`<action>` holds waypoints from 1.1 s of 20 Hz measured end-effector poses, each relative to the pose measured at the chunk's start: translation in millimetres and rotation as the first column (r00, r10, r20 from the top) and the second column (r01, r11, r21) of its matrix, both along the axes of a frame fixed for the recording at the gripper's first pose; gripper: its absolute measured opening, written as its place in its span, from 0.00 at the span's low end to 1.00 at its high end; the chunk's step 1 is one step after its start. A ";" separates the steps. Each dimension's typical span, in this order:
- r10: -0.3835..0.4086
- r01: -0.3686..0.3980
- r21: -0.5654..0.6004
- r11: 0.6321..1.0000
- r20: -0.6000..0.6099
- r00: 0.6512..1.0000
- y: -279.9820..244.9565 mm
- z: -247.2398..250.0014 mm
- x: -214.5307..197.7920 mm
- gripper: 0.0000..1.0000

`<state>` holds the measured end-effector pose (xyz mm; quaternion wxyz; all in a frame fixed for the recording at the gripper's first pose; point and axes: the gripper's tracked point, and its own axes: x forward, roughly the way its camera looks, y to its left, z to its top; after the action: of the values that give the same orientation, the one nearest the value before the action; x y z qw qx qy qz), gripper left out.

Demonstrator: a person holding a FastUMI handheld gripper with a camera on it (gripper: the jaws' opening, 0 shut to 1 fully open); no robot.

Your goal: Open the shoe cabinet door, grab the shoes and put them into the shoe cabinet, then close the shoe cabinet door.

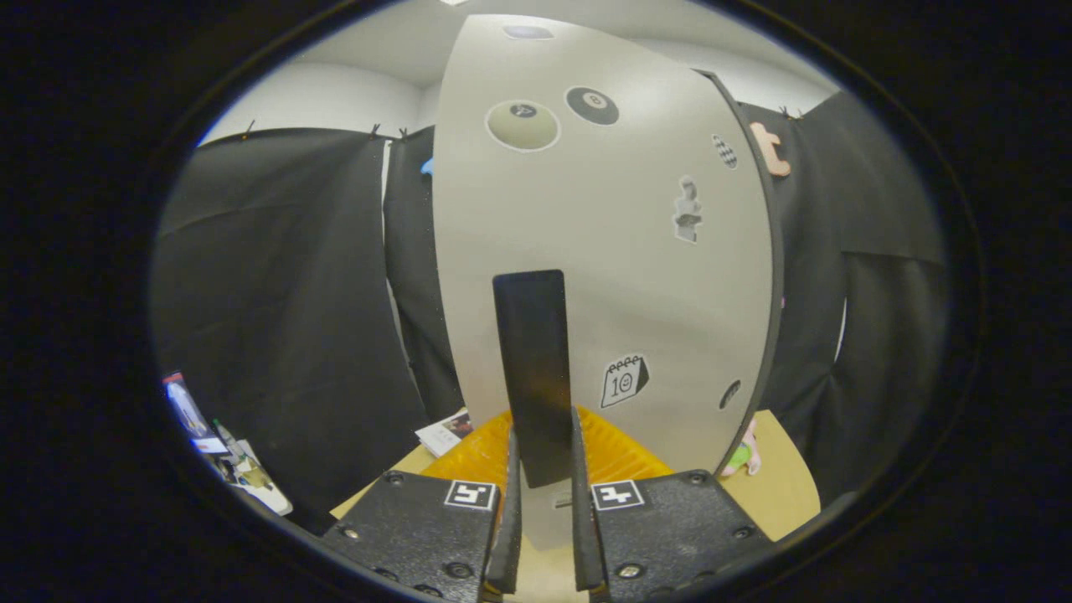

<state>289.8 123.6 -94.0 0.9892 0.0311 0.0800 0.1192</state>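
Black cloth walls; tongs point(541, 502) pinching the flat dark handle point(533, 368) of the smooth, stickered cabinet door point(653, 276).

The shoe cabinet door point(586, 251) is pale grey-beige with a black handle point(533, 368) and scattered stickers, among them a black eight-ball point(592, 105) and a black-and-white calendar point(625, 380), over an orange-yellow ribbed mat point(620, 452) on the tan counter point(779, 477).

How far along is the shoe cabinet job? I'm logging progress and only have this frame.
Early or late, I can't tell. The tongs are shut on the tall black bar handle of the pale grey stickered cabinet door, so the door is being swung. No shoes are seen, so whether they are stowed is unclear. An orange ridged mat lies below on the tan table.
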 end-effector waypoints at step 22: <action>-0.180 0.180 -0.013 0.983 0.010 0.984 -149.2 -6.4 -72.0 0.08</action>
<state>217.8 -25.7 -100.4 0.9964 0.0309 0.0730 0.0287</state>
